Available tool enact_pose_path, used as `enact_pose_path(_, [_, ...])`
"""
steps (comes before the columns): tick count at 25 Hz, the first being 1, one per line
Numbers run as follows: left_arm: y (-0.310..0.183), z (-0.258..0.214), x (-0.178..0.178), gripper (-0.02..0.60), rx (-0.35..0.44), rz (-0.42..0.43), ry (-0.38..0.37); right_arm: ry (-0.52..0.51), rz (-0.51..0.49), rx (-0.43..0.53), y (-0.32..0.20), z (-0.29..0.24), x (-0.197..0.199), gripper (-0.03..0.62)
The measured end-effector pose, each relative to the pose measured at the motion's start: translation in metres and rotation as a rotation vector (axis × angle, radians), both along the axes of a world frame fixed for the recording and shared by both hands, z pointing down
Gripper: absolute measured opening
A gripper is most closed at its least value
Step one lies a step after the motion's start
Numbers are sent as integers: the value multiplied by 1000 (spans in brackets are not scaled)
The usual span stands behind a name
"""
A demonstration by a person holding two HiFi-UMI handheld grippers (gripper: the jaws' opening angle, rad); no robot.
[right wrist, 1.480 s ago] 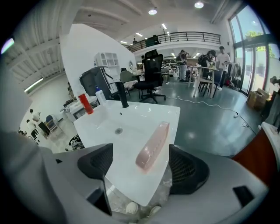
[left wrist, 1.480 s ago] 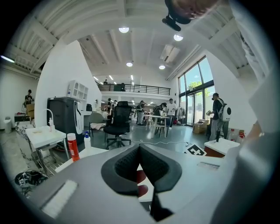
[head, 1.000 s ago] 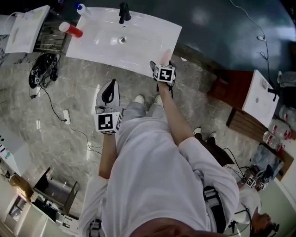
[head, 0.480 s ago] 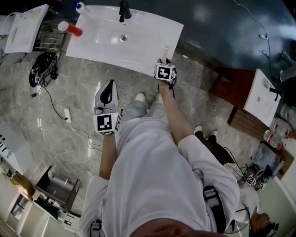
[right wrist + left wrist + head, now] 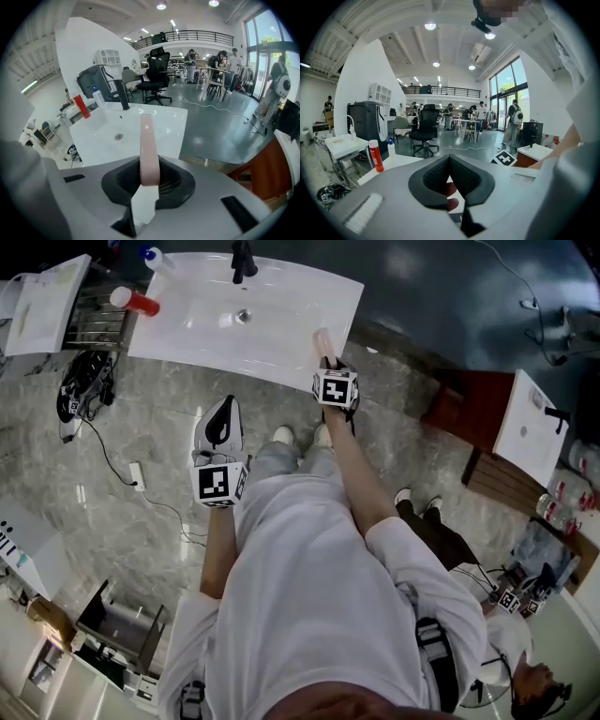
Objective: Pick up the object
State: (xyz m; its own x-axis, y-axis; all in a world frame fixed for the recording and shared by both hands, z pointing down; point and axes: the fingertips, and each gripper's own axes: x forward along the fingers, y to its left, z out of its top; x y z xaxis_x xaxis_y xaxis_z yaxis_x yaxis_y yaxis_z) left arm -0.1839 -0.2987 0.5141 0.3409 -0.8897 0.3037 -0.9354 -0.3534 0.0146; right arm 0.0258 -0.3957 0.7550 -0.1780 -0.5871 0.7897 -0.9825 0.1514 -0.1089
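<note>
Your right gripper is at the front right edge of the white bench with a moulded basin. Its jaws are closing on the slender, flat, pale pink plastic stick. In the right gripper view the stick sits between the two black pads of that gripper, with both pads against its sides. It rises straight out past the jaw tips, and its free end shows against the white basin surface. From your head view the stick points away from you, over the bench's front rim.

Your left gripper hangs low beside your left leg, over the grey marbled floor and well apart from the bench. In the left gripper view its jaws meet at the tips with nothing between them.

A black tap stands at the far side of the basin, with the round drain just in front of it. A red cylindrical bottle with a white cap lies tilted at the bench's far left corner.
</note>
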Motion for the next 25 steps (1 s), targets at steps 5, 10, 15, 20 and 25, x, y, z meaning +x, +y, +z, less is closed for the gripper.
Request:
enact_pose_path(5, [-4, -5, 12, 0, 22, 22, 8, -54, -84, 101, 5, -45, -13, 58])
enact_pose_path(10, [-7, -18, 24, 0, 51, 35, 39, -98, -162, 243, 14, -112, -26, 58])
enact_pose_path(15, [-8, -47, 39, 0, 118, 55, 56, -181, -198, 404, 28, -188, -28, 57])
enact_pose_path(20, [-8, -80, 52, 0, 176, 66, 92, -234, -222, 549, 48, -259, -19, 57])
enact_pose_path(25, [-1, -110, 69, 0, 222, 90, 97, -216, -290, 724, 74, -328, -10, 57])
